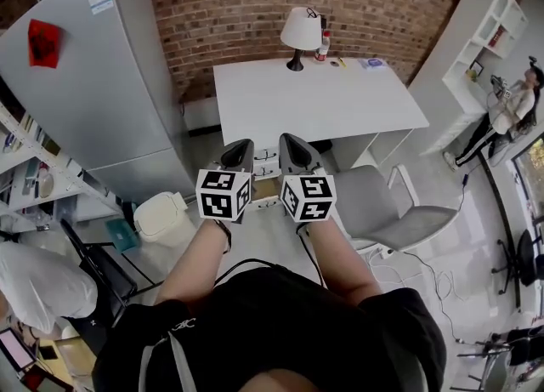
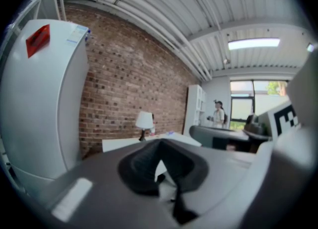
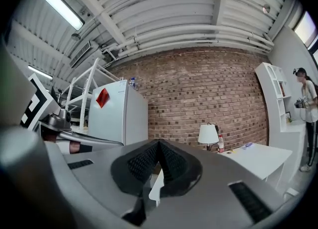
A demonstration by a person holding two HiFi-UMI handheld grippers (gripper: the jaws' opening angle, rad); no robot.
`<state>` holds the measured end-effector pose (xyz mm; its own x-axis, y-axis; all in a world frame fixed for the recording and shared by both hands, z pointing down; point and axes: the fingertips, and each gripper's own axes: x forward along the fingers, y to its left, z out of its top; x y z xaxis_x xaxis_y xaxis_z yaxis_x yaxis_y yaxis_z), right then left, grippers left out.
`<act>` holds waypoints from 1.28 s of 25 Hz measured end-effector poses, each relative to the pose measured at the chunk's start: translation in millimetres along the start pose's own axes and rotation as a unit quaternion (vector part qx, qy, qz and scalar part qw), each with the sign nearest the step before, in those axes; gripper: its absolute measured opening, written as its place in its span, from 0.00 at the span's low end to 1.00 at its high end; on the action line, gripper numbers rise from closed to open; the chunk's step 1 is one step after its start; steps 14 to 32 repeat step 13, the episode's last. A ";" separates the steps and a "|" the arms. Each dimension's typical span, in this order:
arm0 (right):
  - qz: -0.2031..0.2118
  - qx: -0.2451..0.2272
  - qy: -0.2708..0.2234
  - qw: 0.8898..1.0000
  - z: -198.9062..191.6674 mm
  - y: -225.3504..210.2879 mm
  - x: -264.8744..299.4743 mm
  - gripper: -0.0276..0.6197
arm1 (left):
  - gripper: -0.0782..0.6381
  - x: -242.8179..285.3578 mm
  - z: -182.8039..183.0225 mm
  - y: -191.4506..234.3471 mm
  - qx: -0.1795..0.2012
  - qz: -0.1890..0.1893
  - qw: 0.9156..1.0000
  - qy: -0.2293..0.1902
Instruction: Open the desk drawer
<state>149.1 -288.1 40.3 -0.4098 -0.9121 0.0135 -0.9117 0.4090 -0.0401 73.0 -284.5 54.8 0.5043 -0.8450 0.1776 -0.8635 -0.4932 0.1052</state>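
The white desk (image 1: pixel 323 97) stands against the brick wall, with a white lamp (image 1: pixel 299 33) and a small bottle (image 1: pixel 325 44) at its back edge. A white drawer unit (image 1: pixel 266 163) shows partly under the desk's near edge, between my two grippers; I cannot tell whether any drawer stands out. My left gripper (image 1: pixel 239 145) and right gripper (image 1: pixel 291 139) are held up side by side in front of me, short of the desk and touching nothing. In the left gripper view the left gripper (image 2: pixel 160 141) is shut and empty. In the right gripper view the right gripper (image 3: pixel 159 142) is shut and empty too.
A grey office chair (image 1: pixel 382 207) stands right of the drawer unit. A tall grey fridge (image 1: pixel 102 84) fills the left, with a white bin (image 1: pixel 161 216) at its foot. White shelves (image 1: pixel 489 33) line the right wall, where a person (image 1: pixel 510 114) stands. A cable (image 1: pixel 425 275) lies on the floor.
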 end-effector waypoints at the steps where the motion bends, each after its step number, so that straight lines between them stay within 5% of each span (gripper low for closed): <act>1: 0.002 -0.004 -0.001 1.000 -1.9 -1.8 3.6 0.04 | 0.11 4.3 0.0 0.6 0.001 0.000 1.000 -0.003; 32: 0.017 -0.019 -0.002 1.000 -30.1 9.9 4.3 0.04 | 0.11 0.6 -21.4 6.5 0.008 0.013 1.000 -0.010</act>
